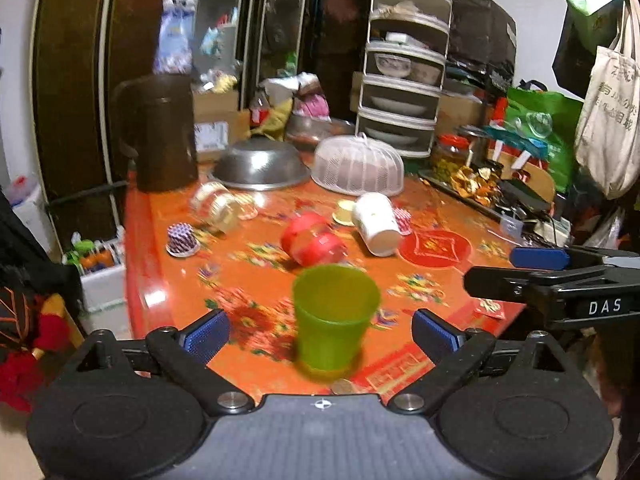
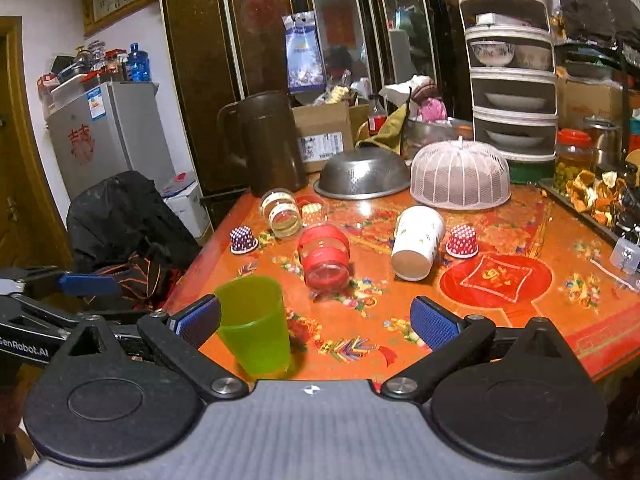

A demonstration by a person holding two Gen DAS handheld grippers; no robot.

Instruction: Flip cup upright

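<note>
We see the green cup [image 1: 335,318] standing upright, centred between our left gripper [image 1: 320,332]'s wide, empty jaws; right gripper [image 2: 316,322], also wide, sits beside.

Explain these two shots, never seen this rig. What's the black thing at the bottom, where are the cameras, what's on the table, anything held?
There is no robot arm: a person holds a two-finger gripper in each hand, and each carries a fisheye camera looking forward along its blue-padded fingers. One picture is from the left gripper, the other from the right gripper; the black shape at the bottom is the gripper's own body. Both are open and hold nothing. On the orange patterned table a green cup stands upright, mouth up, between the left gripper's fingers but untouched. Behind it a red jar, a white paper cup and a clear jar lie on their sides. Farther back sit an overturned steel bowl and a mesh food cover.
</note>
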